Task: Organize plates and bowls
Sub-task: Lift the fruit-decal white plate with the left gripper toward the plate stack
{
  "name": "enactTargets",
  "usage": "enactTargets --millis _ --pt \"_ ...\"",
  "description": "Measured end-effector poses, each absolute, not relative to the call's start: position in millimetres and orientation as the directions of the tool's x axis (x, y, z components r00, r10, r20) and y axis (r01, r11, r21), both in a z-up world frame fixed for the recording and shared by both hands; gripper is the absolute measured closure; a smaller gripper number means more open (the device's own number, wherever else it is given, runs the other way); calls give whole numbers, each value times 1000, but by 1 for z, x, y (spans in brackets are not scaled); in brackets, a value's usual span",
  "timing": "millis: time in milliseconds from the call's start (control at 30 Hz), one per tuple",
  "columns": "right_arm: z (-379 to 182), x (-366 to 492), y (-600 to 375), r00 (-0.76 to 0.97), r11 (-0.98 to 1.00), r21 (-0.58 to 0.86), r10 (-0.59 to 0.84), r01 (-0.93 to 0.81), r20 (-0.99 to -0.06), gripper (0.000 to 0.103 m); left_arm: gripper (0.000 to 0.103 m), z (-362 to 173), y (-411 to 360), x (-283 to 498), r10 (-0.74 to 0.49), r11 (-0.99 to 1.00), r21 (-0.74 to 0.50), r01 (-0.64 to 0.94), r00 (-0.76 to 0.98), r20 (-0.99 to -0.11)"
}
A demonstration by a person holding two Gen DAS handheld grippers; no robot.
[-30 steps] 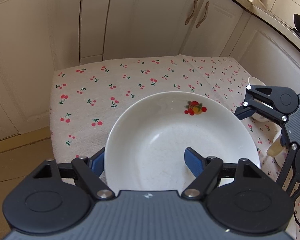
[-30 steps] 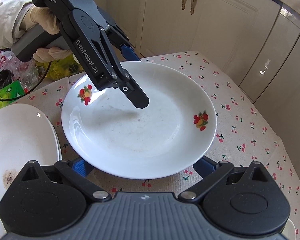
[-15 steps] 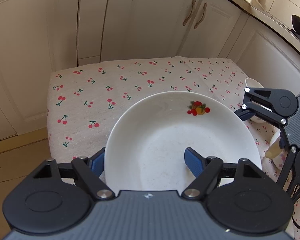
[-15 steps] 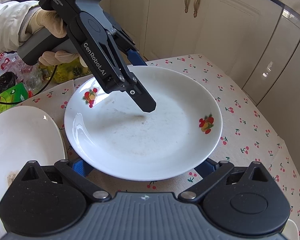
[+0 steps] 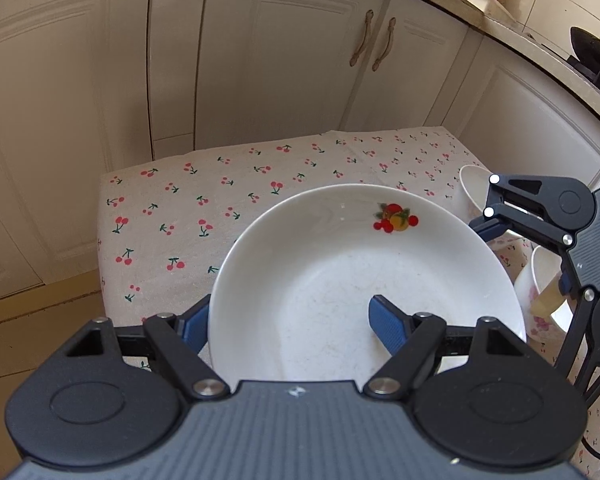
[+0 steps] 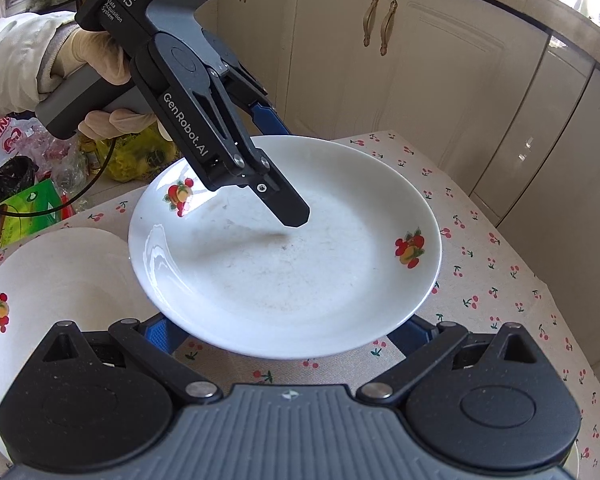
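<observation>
A white plate with fruit prints [image 6: 284, 280] is held tilted above the cherry-print tablecloth [image 6: 500, 280]. My left gripper [image 6: 288, 172] is shut on its far rim, one finger [image 6: 288, 208] over the plate, the other under it. In the left wrist view the same plate [image 5: 340, 280] sits between the blue pads [image 5: 388, 324], gripper midpoint [image 5: 288, 324]. My right gripper [image 6: 288, 336] is open, its fingers wide apart under the plate's near rim; whether they touch it I cannot tell. A second fruit-print plate [image 6: 52, 292] lies on the table at left.
Two white cups or bowls [image 5: 472, 188] [image 5: 540, 280] stand on the table behind the right gripper [image 5: 540, 216] in the left wrist view. Cream cabinet doors [image 5: 280, 60] surround the small table. Bags [image 6: 40, 200] lie beyond the table's far left edge.
The left gripper has lifted the plate higher above the cloth and tilted it. The right gripper stays open below its near rim. The second plate's fruit print has come into view.
</observation>
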State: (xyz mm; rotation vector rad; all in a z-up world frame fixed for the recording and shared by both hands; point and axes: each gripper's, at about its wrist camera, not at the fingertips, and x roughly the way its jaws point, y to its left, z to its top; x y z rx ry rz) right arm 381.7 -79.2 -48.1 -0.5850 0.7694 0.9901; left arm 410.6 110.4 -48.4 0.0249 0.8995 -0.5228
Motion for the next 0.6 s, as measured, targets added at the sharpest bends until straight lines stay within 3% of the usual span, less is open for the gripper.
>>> enactTargets --millis 600 --pt "-19 283 -94 350 462 -80 535 -883 -769 0 23 -12 95 310 -425 873 -180 454 523 -739"
